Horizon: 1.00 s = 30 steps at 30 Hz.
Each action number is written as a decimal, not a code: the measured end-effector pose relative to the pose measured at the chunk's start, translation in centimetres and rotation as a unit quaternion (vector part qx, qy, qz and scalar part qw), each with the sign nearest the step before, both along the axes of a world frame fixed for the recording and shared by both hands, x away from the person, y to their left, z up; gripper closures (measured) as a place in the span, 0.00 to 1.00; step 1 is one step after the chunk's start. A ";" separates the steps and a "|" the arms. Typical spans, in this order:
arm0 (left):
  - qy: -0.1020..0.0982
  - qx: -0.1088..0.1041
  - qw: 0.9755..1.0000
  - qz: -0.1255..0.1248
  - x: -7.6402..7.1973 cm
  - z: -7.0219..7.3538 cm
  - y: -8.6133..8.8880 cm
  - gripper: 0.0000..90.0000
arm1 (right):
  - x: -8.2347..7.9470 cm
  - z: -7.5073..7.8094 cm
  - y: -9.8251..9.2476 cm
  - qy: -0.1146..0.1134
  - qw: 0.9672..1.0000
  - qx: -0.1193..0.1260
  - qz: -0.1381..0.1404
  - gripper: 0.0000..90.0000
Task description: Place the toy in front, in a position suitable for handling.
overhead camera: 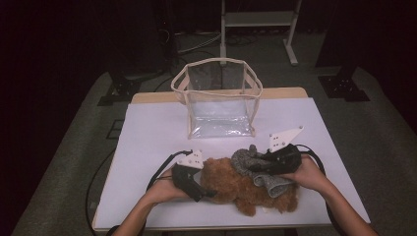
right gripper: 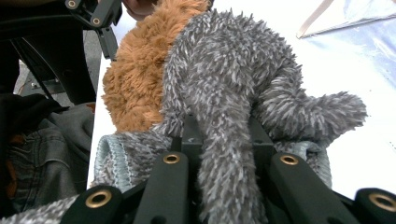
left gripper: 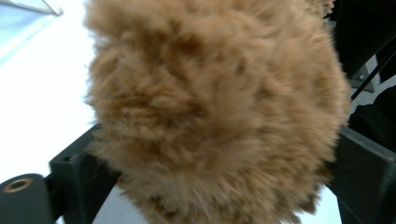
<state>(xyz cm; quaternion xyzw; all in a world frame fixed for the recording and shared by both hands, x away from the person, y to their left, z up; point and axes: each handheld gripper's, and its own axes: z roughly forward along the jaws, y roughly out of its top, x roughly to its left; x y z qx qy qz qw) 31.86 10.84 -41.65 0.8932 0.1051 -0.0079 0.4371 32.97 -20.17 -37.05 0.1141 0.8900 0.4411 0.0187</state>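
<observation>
Table (overhead camera: 147,128) w/ white top; the clear bag (overhead camera: 219,96) stands open & upright at the far middle, nothing in it. So packing, if that's the aim, isn't started.

Brown bear (overhead camera: 231,184) lies on its side near the front edge, well short of the bag. A grey fuzzy garment (overhead camera: 260,172) is draped over its right part, partly on, not pulled down; in the right gripper view the grey fabric (right gripper: 219,79) bunches over brown fur (right gripper: 135,84).

Right gripper (overhead camera: 273,164): jaws pressed together, pinching a fold of the grey fabric.

Left gripper (overhead camera: 199,189): jaws spread wide on either side of the bear's fur (left gripper: 215,112), which sits between them; pads don't look to be squeezing it, so no grip there.

Judgement: early-to-mid. Done: garment laid over the bear & held. Left: steady the bear w/ left, drag garment fully on, then prob. lift the lot into the bag.
</observation>
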 end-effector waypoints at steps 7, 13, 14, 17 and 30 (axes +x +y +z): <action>-0.002 -0.021 1.000 -0.003 -0.2 -0.2 0.3 0.31 | 0.0 -0.1 0.0 0.007 1.000 0.004 0.001 0.83; -0.006 -0.044 0.999 0.008 0.0 2.1 0.5 0.47 | 0.2 0.4 0.8 0.003 1.000 0.010 -0.001 0.83; -0.011 -0.047 0.999 0.011 0.1 2.5 0.5 0.47 | 0.3 0.6 0.9 0.003 1.000 0.014 -0.004 0.83; -0.017 -0.043 0.999 0.009 0.5 3.7 0.5 0.48 | 0.8 1.1 1.2 0.004 0.999 0.031 -0.006 0.83; -0.044 -0.005 0.999 0.010 0.6 7.1 1.1 0.46 | 1.3 3.9 4.3 -0.025 0.997 0.075 0.021 0.83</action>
